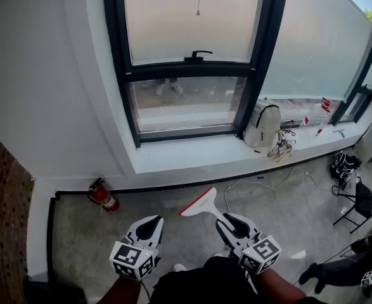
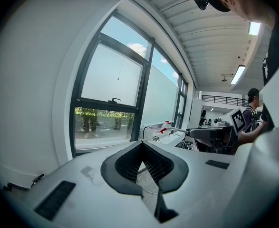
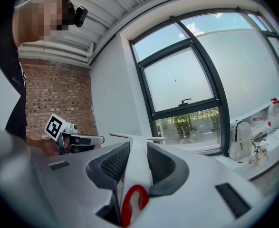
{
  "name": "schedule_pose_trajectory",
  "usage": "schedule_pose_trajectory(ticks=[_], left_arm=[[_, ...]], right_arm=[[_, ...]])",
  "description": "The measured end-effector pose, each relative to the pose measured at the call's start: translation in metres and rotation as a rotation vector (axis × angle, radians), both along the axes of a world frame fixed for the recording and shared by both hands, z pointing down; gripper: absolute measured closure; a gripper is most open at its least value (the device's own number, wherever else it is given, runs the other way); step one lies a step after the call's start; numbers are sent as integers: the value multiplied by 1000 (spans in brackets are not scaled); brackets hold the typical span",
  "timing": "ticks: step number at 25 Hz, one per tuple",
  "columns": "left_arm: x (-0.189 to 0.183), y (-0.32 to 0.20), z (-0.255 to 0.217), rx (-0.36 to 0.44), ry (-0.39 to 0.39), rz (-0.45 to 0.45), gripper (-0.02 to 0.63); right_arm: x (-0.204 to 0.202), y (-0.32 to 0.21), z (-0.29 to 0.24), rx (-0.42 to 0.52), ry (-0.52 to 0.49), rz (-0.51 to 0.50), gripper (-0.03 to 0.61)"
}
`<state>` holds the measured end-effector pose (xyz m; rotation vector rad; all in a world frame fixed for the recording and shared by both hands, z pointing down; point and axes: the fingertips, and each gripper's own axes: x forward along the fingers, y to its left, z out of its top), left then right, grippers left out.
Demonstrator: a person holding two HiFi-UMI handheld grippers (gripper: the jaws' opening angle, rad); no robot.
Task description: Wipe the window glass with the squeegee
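The squeegee [image 1: 198, 202] is white with a red-edged blade, and its handle [image 3: 136, 175] sits between the jaws of my right gripper [image 1: 230, 220], which is shut on it. The blade points up and left toward the window and hangs over the floor, well short of the glass. The window glass [image 1: 186, 103] sits in dark frames above a white sill [image 1: 192, 154], with a frosted upper pane and a clear lower one. My left gripper [image 1: 153, 221] hovers beside the right one, shut, with nothing between its pads [image 2: 129, 163].
A red fire extinguisher [image 1: 103, 196] stands on the floor below the sill at left. A white backpack [image 1: 262, 124], a bottle [image 1: 317, 114] and cables [image 1: 281, 145] are on the sill at right. A black chair [image 1: 363, 201] and a seated person [image 1: 344, 268] are at far right.
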<state>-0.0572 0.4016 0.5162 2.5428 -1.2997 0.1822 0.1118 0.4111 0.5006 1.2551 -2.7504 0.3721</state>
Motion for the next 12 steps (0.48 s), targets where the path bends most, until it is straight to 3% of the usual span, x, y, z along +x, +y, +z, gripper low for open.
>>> schedule_pose_trajectory(ticks=[12], left_arm=[[-27,-45,18,-33,13,-60,612]], right_arm=[[-20,-56,16,-24,5,-24,476]])
